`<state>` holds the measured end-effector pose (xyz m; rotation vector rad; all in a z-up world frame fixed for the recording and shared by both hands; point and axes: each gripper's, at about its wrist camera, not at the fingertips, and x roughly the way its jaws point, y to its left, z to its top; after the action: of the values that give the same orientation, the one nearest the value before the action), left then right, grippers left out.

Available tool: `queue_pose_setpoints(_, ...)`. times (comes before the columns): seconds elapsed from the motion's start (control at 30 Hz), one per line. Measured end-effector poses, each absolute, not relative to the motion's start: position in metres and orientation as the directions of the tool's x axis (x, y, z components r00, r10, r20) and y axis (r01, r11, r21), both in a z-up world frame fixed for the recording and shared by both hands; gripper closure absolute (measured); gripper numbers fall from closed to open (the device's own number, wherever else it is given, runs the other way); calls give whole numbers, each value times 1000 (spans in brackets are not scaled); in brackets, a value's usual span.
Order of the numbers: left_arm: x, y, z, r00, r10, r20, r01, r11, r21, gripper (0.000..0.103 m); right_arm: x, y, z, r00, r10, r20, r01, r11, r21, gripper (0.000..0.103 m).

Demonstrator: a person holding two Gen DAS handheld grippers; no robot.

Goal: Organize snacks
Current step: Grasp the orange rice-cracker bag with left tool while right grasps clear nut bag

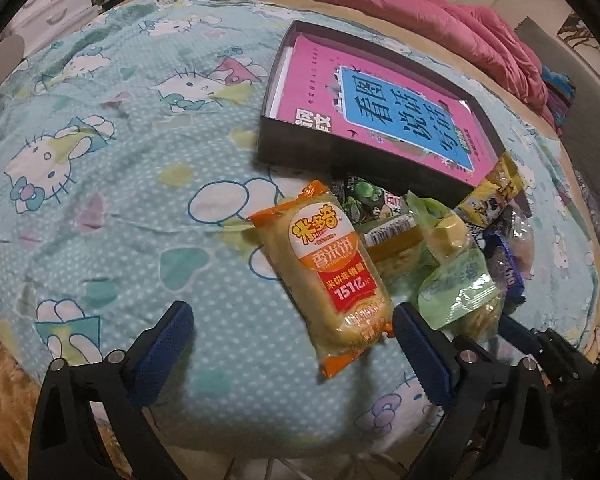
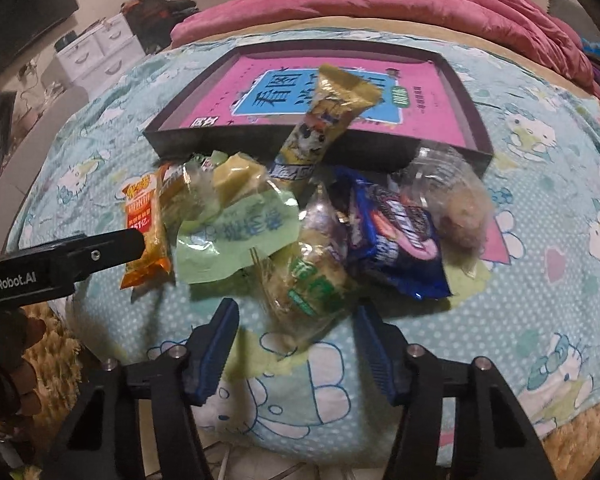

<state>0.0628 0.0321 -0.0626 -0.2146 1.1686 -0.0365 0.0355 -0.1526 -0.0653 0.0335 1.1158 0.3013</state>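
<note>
A heap of snack packets lies on a cartoon-cat sheet (image 1: 100, 200) in front of a dark shallow box (image 1: 300, 136) (image 2: 220, 140) that holds a pink book. My left gripper (image 1: 296, 336) is open, and the lower end of an orange rice-cracker packet (image 1: 332, 280) (image 2: 144, 232) lies between its fingers, which do not press it. My right gripper (image 2: 296, 344) is open around the near end of a clear packet with a green label (image 2: 312, 280), with gaps at both pads. A long yellow packet (image 2: 324, 132) leans on the box's front wall.
A pale green packet (image 2: 236, 240), a dark blue packet (image 2: 396, 240) and a clear bag of beige pieces (image 2: 456, 208) lie in the heap. A pink quilt (image 2: 380, 4) lies behind the box. White drawers (image 2: 96, 48) stand at the back left. A shaggy rug (image 2: 52, 352) lies below.
</note>
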Motion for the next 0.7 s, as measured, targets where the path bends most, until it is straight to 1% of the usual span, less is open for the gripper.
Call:
queue_pose_setpoints(0.1,67,33,-64,399,-136,-907,-78,980,-182,7,39,-149,-68,418,228,-880,-228,963,141,45)
queue_pose_setpoints(0.17,70,34,-65,394,-155,-906,-74,977,-199,10,43,-149,-71,419,220,-881,-230,964,131,46)
queue_pose_setpoints(0.23,74,37,-67,389,-185,-903,-75,970,-232,17,46,-149,-73,425,209,-881,-231,966,117,48)
queue_pose_setpoints(0.37,79,38,-71,382,-220,-897,-79,960,-270,24,52,-147,-74,442,199,-875,-243,965,97,50)
queue_pose_setpoints(0.43,81,36,-71,386,-231,-893,-67,959,-276,30,53,-145,-75,449,187,-874,-247,966,80,52)
queue_pose_setpoints(0.5,81,32,-71,384,-239,-892,-56,958,-281,32,55,-146,-76,451,192,-872,-247,965,85,52)
queue_pose_setpoints(0.6,81,25,-73,368,-257,-894,-46,955,-294,33,55,-148,-77,451,206,-868,-247,964,100,52)
queue_pose_setpoints(0.7,84,18,-75,360,-242,-901,-45,960,-276,33,56,-151,-77,449,221,-866,-245,962,118,53)
